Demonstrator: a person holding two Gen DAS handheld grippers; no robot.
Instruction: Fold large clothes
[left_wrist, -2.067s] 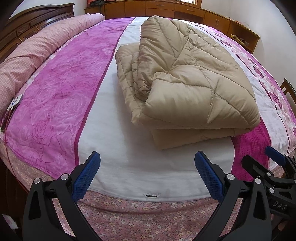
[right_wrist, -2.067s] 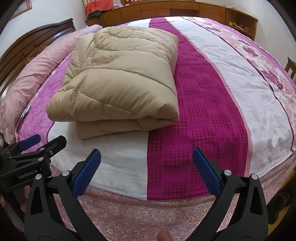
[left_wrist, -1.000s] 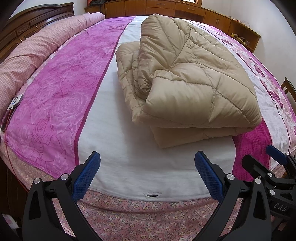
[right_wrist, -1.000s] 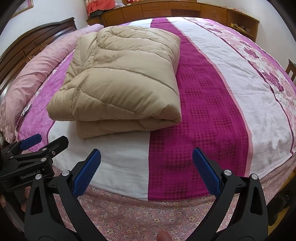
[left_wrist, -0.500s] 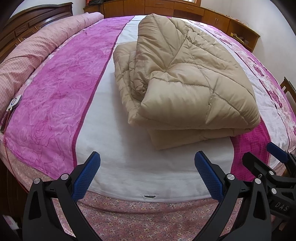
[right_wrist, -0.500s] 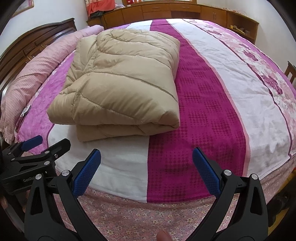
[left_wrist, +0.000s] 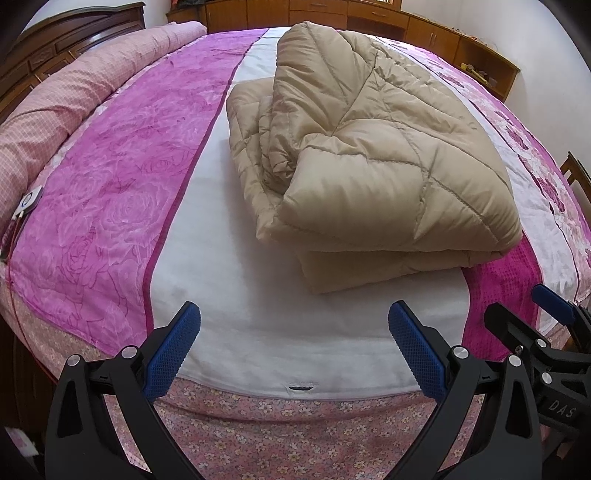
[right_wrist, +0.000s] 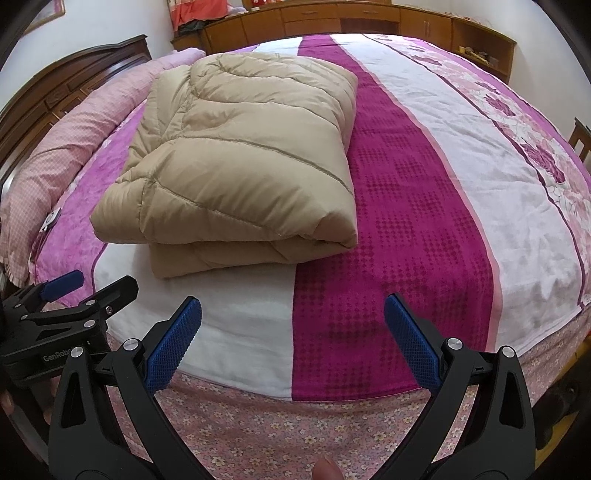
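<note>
A beige quilted down coat (left_wrist: 373, 155) (right_wrist: 243, 158) lies folded into a thick bundle on the bed, nearer the foot end. My left gripper (left_wrist: 293, 343) hovers open over the white stripe at the bed's near edge, short of the bundle, with nothing between its blue pads. My right gripper (right_wrist: 293, 339) is open too, level with the left one, over the seam between the white and magenta stripes. Each gripper shows in the other's view: the right gripper (left_wrist: 539, 321) at the right edge, the left gripper (right_wrist: 74, 295) at the left edge.
The bed cover (right_wrist: 424, 192) has pink, white and magenta stripes, with a floral valance (left_wrist: 295, 417) below. A rolled pink quilt (left_wrist: 55, 107) lies along the wooden headboard (right_wrist: 70, 77). Wooden cabinets (right_wrist: 332, 18) line the far wall. A chair (left_wrist: 576, 177) stands at the right.
Both grippers have drifted slightly relative to the bed, staying open. The folded coat has not changed shape.
</note>
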